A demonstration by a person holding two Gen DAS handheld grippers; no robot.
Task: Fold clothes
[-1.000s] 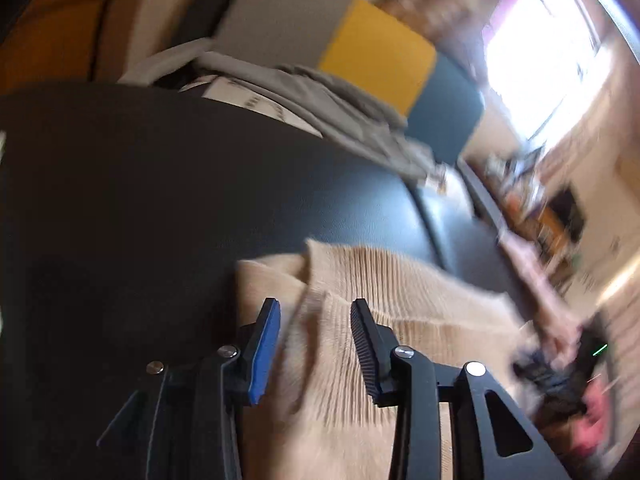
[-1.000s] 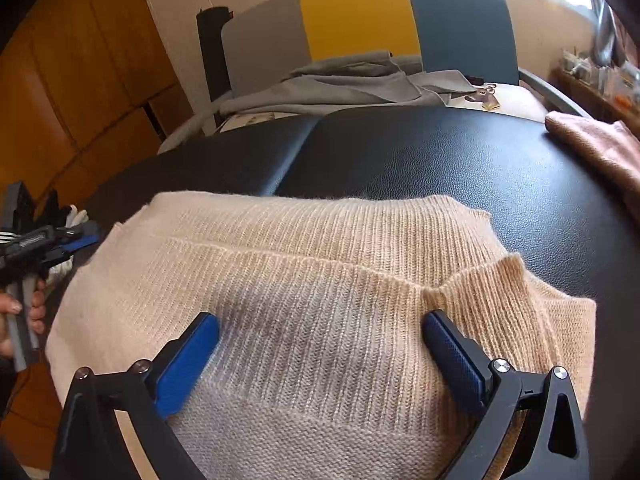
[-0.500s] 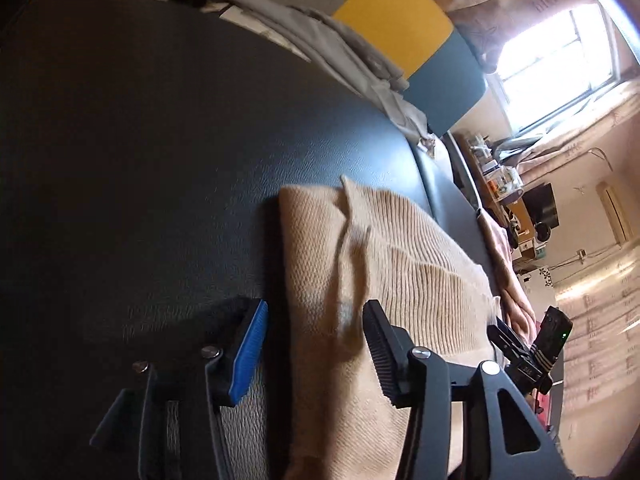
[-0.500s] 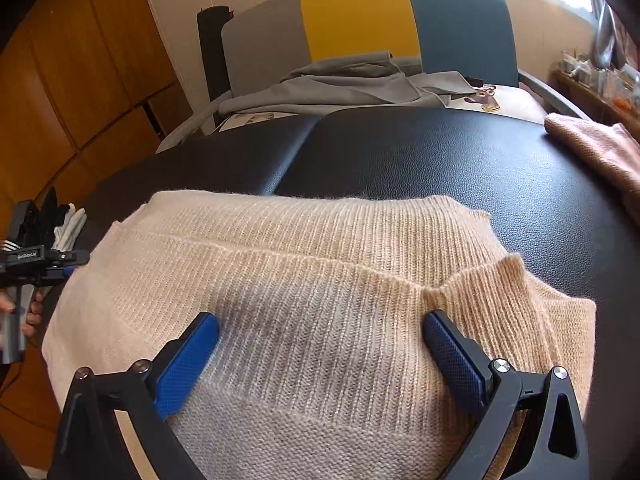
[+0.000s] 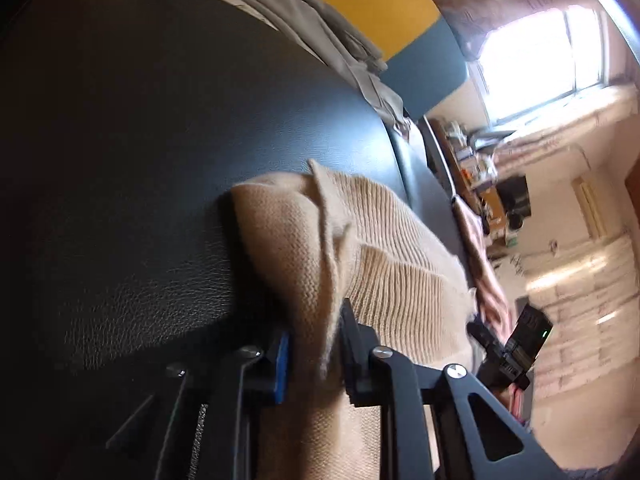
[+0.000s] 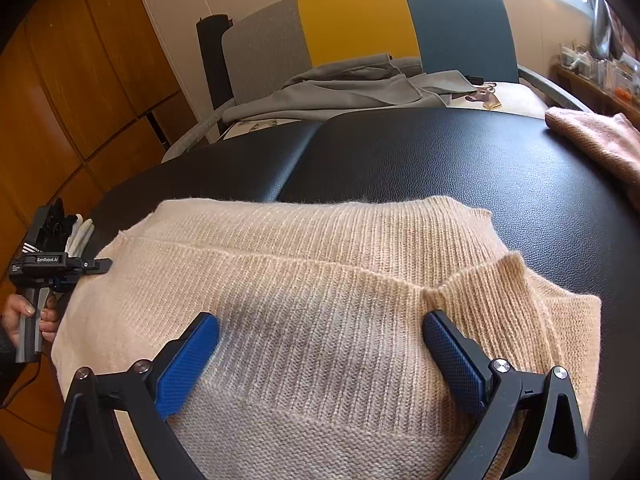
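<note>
A: Cream sweater (image 6: pixel 320 300) lies spread on the black padded surface (image 6: pixel 460 160), its far ribbed edge short of the seam between the two pads

B: And the left hand-held gripper (image 5: pixel 312 356)?

A: Narrow, pinching a raised fold at the sweater's left edge (image 5: pixel 316 280), fabric bunched between the jaws. A hand (image 6: pixel 24 316) holds its handle at the surface's left side

B: The right one?

A: The right hand-held gripper (image 6: pixel 320 356) stands wide, both blue pads (image 6: pixel 188 360) resting on the knit, nothing clamped

B: Room to move?

A: Bare black surface beyond the sweater's far edge and to its right. A pink garment (image 6: pixel 596 144) lies at the far right edge, well apart from the sweater. Past the surface, grey clothing (image 6: pixel 340 88) is heaped on a grey, yellow and teal chair (image 6: pixel 360 20)
</note>
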